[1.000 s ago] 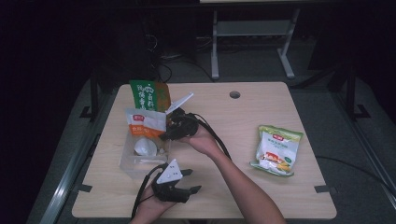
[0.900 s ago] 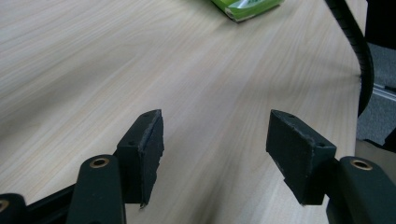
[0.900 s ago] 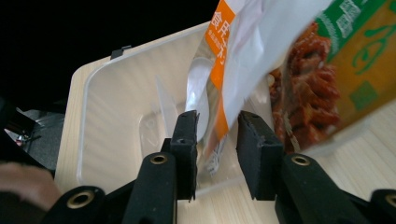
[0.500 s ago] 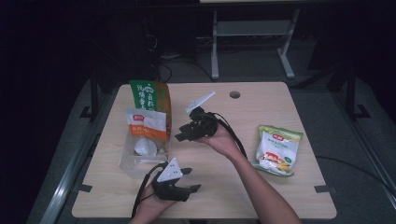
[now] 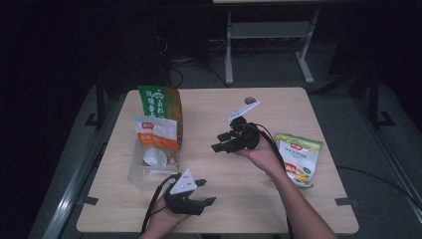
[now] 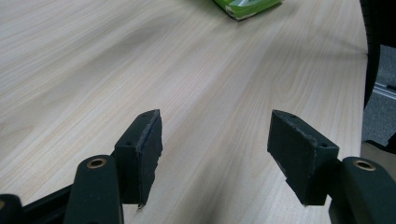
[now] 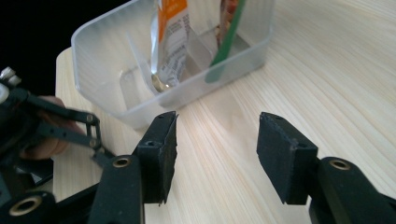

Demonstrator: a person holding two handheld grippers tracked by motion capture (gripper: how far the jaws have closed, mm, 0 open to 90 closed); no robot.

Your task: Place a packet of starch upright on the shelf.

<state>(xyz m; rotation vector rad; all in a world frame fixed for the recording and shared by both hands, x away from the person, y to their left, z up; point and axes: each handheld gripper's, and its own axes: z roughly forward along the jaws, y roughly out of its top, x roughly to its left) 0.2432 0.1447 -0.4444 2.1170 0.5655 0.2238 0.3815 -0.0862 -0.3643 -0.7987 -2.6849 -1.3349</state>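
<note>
A clear plastic bin (image 5: pixel 142 174) stands on the left of the wooden table (image 5: pixel 209 107). Upright in it are an orange-and-white snack bag (image 5: pixel 155 134) and a taller green bag (image 5: pixel 160 103). A green-and-yellow snack bag (image 5: pixel 298 157) lies flat at the right. My right gripper (image 5: pixel 219 142) hovers over the table's middle, open and empty, pointing left at the bin. In the right gripper view, the open gripper (image 7: pixel 217 149) faces the bin (image 7: pixel 116 93) and the orange bag (image 7: pixel 170 28). My left gripper (image 5: pixel 206 191) rests near the front edge, open; between its spread fingertips (image 6: pixel 215 140) there is bare wood.
A round cable hole (image 5: pixel 250 100) sits at the table's far edge. In the left gripper view, a corner of the green-and-yellow bag (image 6: pixel 247 7) lies far ahead, with the table's edge at the right. The left gripper (image 7: pixel 56 130) appears beside the bin in the right gripper view.
My right gripper has pulled away from the bin, moving right to the middle of the table with nothing in it. The left gripper has stayed put.
</note>
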